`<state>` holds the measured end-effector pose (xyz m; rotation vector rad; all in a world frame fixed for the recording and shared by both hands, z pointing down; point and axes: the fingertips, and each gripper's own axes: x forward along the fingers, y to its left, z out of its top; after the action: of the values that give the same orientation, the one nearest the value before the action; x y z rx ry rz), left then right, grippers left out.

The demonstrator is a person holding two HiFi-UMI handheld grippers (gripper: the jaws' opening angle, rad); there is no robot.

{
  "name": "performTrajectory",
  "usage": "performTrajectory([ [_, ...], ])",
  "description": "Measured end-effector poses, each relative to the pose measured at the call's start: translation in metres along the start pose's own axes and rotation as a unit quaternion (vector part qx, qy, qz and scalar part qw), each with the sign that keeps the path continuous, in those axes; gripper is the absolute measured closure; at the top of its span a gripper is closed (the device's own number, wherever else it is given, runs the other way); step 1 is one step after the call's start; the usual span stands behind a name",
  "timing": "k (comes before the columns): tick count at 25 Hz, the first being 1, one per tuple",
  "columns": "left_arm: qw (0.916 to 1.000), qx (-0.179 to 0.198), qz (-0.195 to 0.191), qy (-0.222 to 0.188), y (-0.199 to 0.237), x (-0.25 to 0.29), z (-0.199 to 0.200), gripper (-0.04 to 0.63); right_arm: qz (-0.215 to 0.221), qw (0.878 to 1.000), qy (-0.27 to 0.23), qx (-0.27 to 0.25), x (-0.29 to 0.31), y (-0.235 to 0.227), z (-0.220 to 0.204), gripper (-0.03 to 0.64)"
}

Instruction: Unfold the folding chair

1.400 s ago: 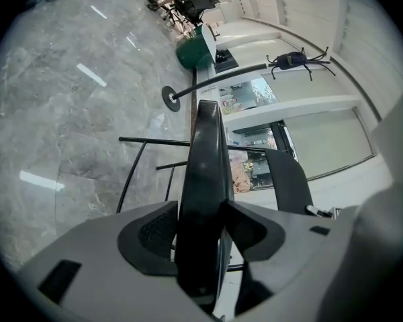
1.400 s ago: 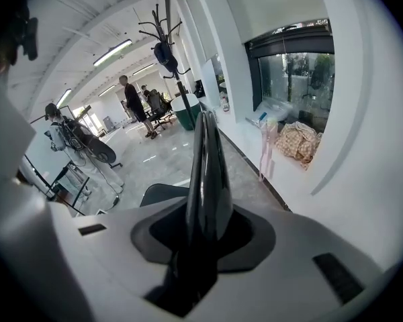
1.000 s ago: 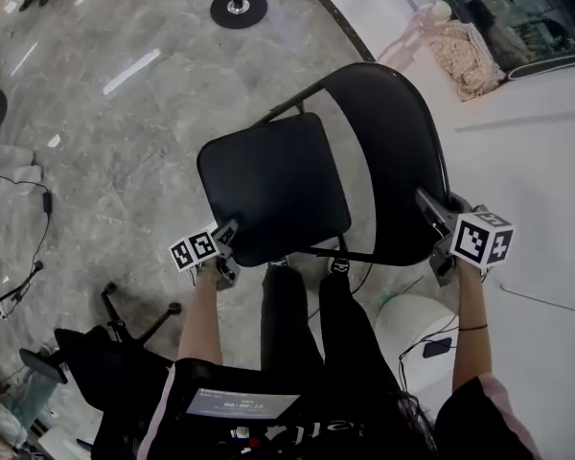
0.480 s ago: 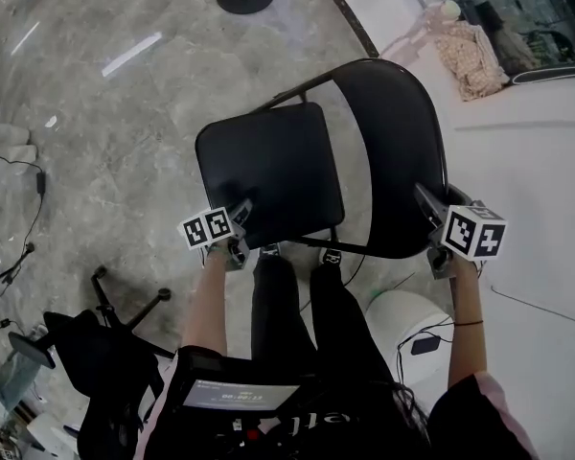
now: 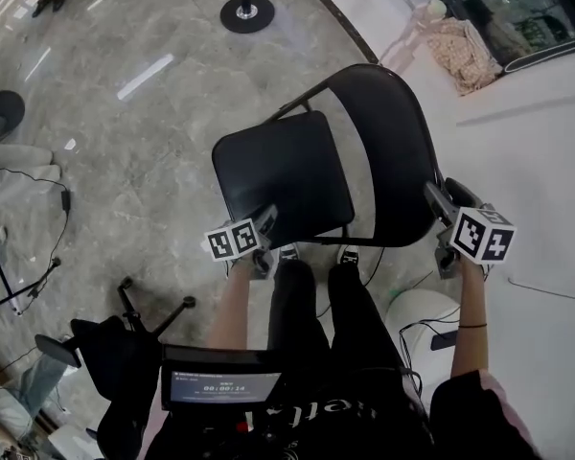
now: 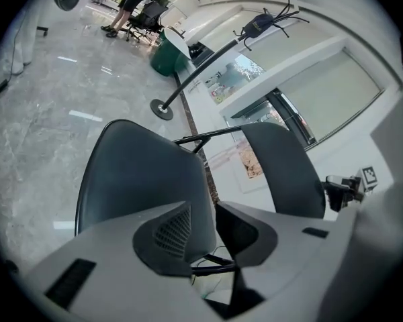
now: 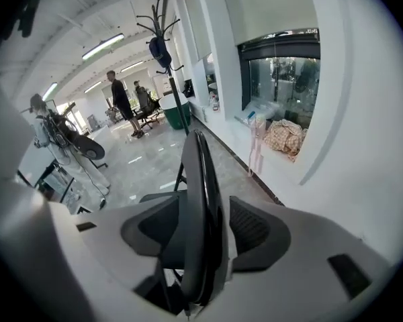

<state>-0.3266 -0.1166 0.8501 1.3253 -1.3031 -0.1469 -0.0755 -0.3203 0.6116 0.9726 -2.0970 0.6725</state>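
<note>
It was a spacious office lobby: polished grey marble floor, a stanchion base at top centre, a coat stand, a glass-fronted room upper right, and ceiling strip lights upper left.

One black metal-framed folding chair is counted on the grey marble floor, two marker-cubed grippers, left gripper and right gripper, one black round-based barrier post, one black star-based office chair, one beige knitted heap, one dark coat stand.
</note>
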Motion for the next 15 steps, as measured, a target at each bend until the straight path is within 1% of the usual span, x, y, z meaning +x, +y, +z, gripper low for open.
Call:
performTrajectory([
  [2, 0.9999, 0.004, -0.008, -0.008, -0.017, -0.013, 0.006, 0.486, 0.011, 1.000, -0.016, 0.019, -0.014, 0.010, 0.004, 0.379],
  [4, 0.9997, 0.006, -0.015, -0.017, -0.035, -0.026, 0.009, 0.486, 0.021, 0.999, -0.024, 0.027, -0.029, 0.022, 0.003, 0.379],
  [7, 0.9994, -0.004, -0.023, -0.026, -0.068, -0.043, -0.001, 0.486, 0.037, 0.999, -0.025, 0.027, -0.056, 0.038, -0.003, 0.379],
  [9, 0.9991, -0.005, -0.029, -0.031, -0.087, -0.051, -0.004, 0.486, 0.050, 0.997, -0.032, 0.039, -0.071, 0.048, -0.009, 0.379],
  [13, 0.9975, 0.019, -0.055, -0.040, -0.125, -0.071, 0.003, 0.486, 0.077, 0.992, -0.057, 0.085, -0.099, 0.072, -0.021, 0.380],
  [15, 0.9963, 0.033, -0.064, -0.047, -0.142, -0.083, 0.006, 0.487, 0.093, 0.989, -0.064, 0.093, -0.113, 0.086, -0.026, 0.380],
])
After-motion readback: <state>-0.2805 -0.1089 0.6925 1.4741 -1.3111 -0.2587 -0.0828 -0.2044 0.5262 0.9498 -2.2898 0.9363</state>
